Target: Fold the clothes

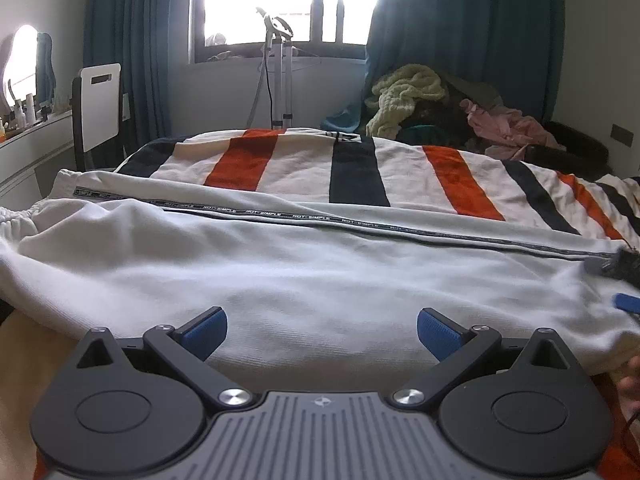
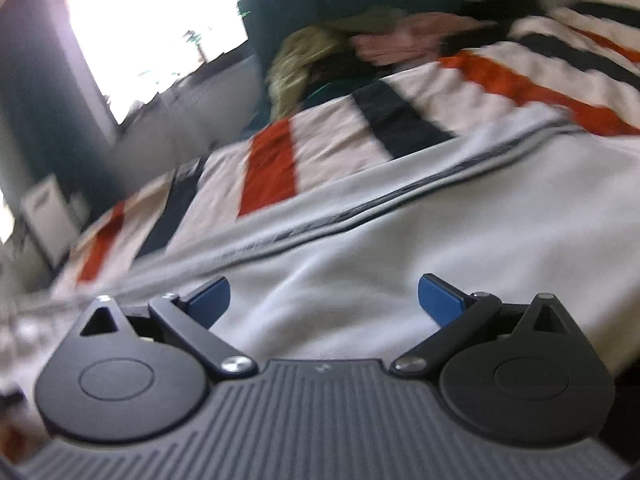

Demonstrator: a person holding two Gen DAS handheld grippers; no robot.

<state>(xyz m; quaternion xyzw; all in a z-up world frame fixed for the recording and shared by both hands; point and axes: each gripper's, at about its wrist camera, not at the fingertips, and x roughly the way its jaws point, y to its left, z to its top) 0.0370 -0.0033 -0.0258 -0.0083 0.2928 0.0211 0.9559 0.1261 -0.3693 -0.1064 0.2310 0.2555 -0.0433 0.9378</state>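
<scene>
White trousers (image 1: 304, 264) lie spread flat across the bed, on top of a striped blanket (image 1: 360, 168) with orange, dark and cream bands; dark side tape with printed lettering (image 1: 280, 214) runs along the length of the leg; gathered waistband (image 1: 16, 218) sits at the left edge of the left wrist view. Left gripper (image 1: 322, 330) hovers low at the near edge of the trousers, fingers spread wide, blue pads (image 1: 206, 326) apart with nothing between them; cloth visible through the gap, contact not clear. Right gripper (image 2: 324, 300) also wide apart and empty, tilted, over the same white fabric; right wrist view is motion-blurred so detail is poor. Part of the right gripper's blue pad and dark body shows at the right edge of the left wrist view, near the far end of the tape. Pile of clothes (image 1: 440, 108) at the head of the bed, yellow knit and pink items on top; window (image 1: 288, 0) with teal curtains behind; white chair (image 1: 100, 108) and a desk (image 1: 32, 136) with bottles at the left.
</scene>
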